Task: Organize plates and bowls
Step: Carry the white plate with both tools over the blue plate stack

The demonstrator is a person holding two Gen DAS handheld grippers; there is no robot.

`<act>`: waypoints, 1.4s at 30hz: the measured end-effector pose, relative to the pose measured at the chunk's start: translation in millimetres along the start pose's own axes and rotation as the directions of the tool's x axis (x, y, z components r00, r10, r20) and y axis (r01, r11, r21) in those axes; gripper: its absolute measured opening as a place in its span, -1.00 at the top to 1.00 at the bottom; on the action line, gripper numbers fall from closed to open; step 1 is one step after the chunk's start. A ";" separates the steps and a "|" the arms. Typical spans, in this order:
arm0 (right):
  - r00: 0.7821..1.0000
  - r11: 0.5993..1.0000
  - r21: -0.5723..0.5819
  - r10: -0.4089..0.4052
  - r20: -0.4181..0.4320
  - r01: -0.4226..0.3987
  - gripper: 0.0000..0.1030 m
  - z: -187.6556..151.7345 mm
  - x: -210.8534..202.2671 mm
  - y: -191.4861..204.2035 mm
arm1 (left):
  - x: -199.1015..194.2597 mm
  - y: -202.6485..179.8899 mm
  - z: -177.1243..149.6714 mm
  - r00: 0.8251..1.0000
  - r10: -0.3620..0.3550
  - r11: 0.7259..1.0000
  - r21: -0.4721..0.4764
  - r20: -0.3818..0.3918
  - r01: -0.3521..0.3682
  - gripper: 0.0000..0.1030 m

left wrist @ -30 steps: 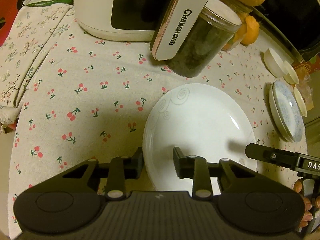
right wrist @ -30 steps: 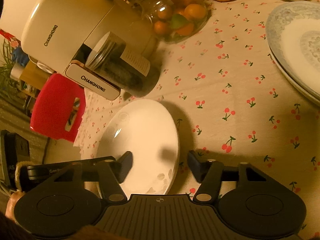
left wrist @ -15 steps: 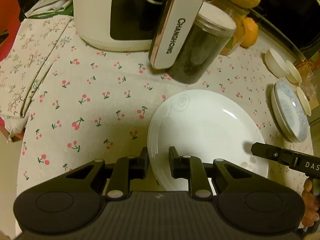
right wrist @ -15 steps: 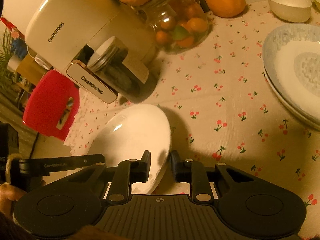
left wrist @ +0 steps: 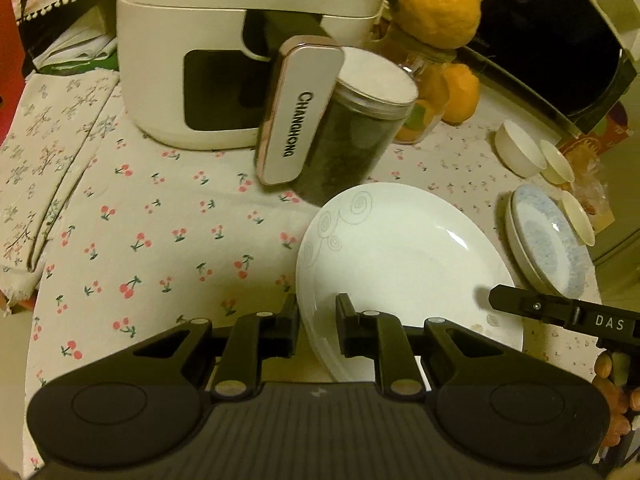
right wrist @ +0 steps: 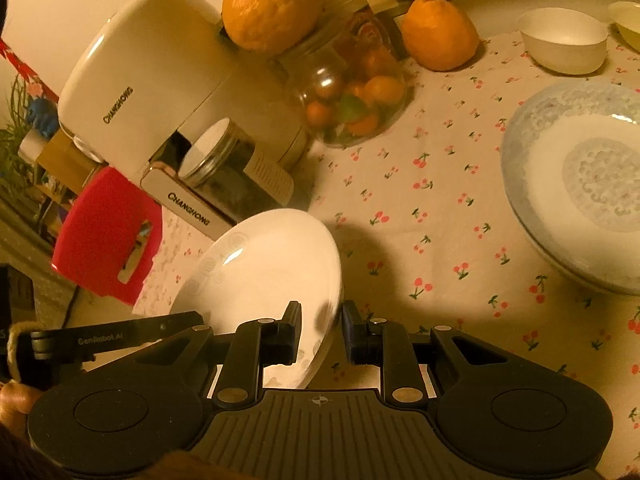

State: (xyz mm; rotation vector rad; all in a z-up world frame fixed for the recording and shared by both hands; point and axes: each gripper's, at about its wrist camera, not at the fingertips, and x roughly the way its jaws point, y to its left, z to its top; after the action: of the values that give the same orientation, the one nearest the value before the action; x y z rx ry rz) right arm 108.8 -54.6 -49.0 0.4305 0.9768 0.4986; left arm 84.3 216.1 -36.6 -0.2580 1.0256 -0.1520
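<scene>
A white plate [left wrist: 400, 264] with faint swirl marks is held between both grippers, a little above the cherry-print cloth [left wrist: 160, 248]. My left gripper [left wrist: 318, 312] is shut on its left rim, one finger over the rim and one under it. My right gripper [right wrist: 320, 316] is shut on the opposite rim, and in its view the plate [right wrist: 264, 264] tilts up toward the left. A stack of blue-patterned plates [right wrist: 580, 184] lies at the right on the cloth. Behind it stand a white bowl [right wrist: 564, 40] and small cream bowls [left wrist: 558, 162].
A white air fryer [left wrist: 240, 60] and a dark-filled jar [left wrist: 352, 140] stand just behind the plate. A glass jar of small fruit [right wrist: 348, 96] and oranges [right wrist: 438, 36] sit further back. A black oven [left wrist: 552, 40] is at the far right, a red stool [right wrist: 108, 236] beyond the table's left edge.
Both grippers closed from open onto opposite rims of the white plate. The plate then came up off the cloth and tilted.
</scene>
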 end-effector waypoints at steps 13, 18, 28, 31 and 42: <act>0.999 0.999 0.031 -0.018 0.037 0.017 0.58 7.8 -19.9 -17.0 | 2.8 -23.1 9.2 1.000 -0.022 1.000 0.020 0.021 0.022 0.68; 0.998 0.998 0.049 -0.029 0.057 0.026 0.58 13.5 -32.3 -29.7 | 7.4 -40.7 15.0 0.999 -0.038 0.999 0.036 0.028 0.037 0.68; 0.993 0.995 0.095 -0.044 0.113 0.033 0.58 27.4 -62.2 -58.6 | 18.9 -77.8 22.8 0.997 -0.071 0.995 0.071 0.028 0.069 0.68; 0.990 0.993 0.108 -0.055 0.127 0.041 0.58 30.5 -68.6 -67.4 | 24.1 -87.6 25.6 0.996 -0.079 0.994 0.076 0.029 0.077 0.68; 0.980 0.983 0.166 -0.109 0.165 0.081 0.58 38.0 -91.4 -103.7 | 45.4 -132.3 36.1 0.994 -0.104 0.989 0.112 0.027 0.101 0.68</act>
State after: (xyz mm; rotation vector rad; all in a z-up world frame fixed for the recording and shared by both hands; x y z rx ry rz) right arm 120.2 -195.7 -26.5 0.5578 0.8666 0.2921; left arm 137.9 83.2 -18.9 -0.2119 0.9682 -0.2961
